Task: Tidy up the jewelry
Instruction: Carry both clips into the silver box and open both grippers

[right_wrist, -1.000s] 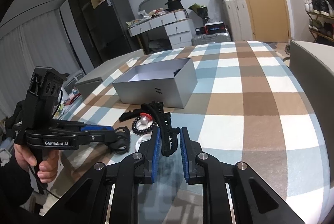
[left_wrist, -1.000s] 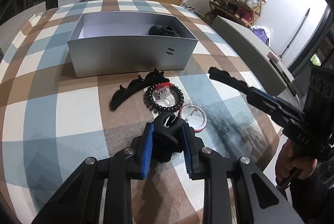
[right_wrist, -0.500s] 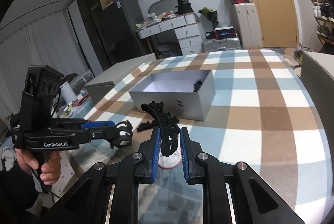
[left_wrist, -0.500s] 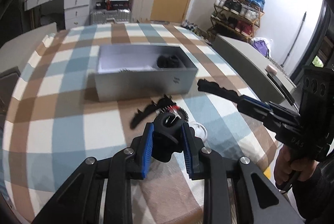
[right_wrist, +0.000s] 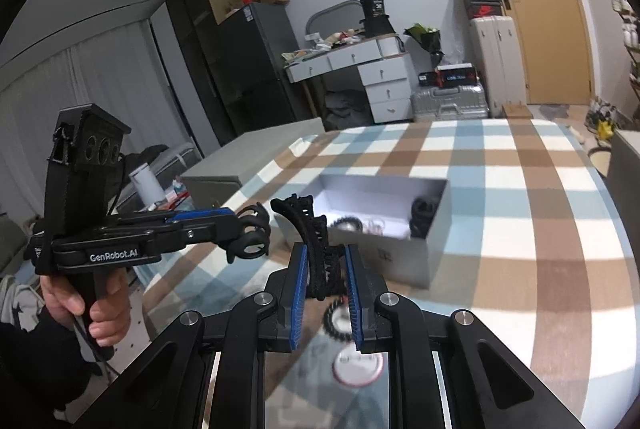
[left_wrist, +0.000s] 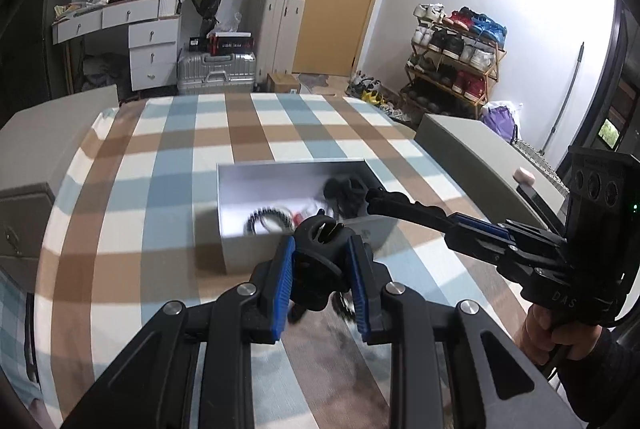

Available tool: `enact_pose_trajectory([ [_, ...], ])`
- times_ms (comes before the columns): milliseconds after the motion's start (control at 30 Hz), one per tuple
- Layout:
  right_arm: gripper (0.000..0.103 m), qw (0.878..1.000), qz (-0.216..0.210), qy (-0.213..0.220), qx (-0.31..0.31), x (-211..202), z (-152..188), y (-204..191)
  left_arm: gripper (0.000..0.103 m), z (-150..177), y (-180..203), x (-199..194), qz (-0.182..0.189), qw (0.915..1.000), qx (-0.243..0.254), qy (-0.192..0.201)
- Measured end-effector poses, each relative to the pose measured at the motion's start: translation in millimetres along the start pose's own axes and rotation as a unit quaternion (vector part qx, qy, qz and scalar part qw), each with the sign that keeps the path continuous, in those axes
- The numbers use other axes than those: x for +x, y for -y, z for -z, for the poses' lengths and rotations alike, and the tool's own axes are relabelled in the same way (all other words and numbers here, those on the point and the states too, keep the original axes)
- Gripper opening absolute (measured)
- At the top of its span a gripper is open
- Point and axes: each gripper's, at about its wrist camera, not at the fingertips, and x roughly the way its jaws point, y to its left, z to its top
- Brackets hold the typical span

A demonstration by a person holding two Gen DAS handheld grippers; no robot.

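Observation:
My left gripper (left_wrist: 322, 253) is shut on a round black claw hair clip (left_wrist: 320, 229), held above the checked table. My right gripper (right_wrist: 324, 261) is shut on a long curved black toothed hair clip (right_wrist: 308, 225), also in the air. Each shows in the other's view: the right gripper (left_wrist: 460, 225) with its long clip (left_wrist: 400, 205) reaches over the box's right corner, and the left gripper (right_wrist: 236, 225) hangs just left of the box. The open grey box (left_wrist: 304, 253) holds a beaded bracelet (left_wrist: 266, 219) and a black item (left_wrist: 346, 191). A dark bead bracelet (right_wrist: 334, 317) and a round white badge (right_wrist: 358, 365) lie on the table under my right fingers.
The checked tablecloth (left_wrist: 160, 189) stretches around the box. Grey cabinets (left_wrist: 472, 141) flank the table on both sides. A hand (right_wrist: 96, 305) grips the left handle. Drawers, suitcases and a shoe rack stand beyond the far table edge.
Both grippers have risen from the table with their clips and drawn toward the box. The bracelet and badge left on the cloth have slid under the fingers.

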Motion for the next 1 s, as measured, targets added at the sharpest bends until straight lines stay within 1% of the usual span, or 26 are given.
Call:
enact_pose_trajectory([
  [233, 0.018, 1.0, -0.012, 0.007, 0.005, 17.7, -22.8, 10.2, 0.021, -18.1, -8.3, 15.0, 0.009, 0.9999, 0.009, 0.003],
  [500, 0.018, 1.0, -0.012, 0.002, 0.002, 39.9, -39.9, 22.3, 0.021, -31.8, -13.9, 36.5, 0.021, 0.9997, 0.01, -0.009],
  [733, 0.018, 1.0, -0.008, -0.01, 0.005, 60.6, -43.0, 36.2, 0.021, -38.9, -19.8, 60.5, 0.037, 0.9989, 0.004, -0.029],
  [1000, 0.018, 0.999, -0.007, -0.023, 0.023, 76.6, -38.7, 53.7, 0.021, -38.2, -25.3, 80.0, 0.041, 0.9981, 0.0, -0.046],
])
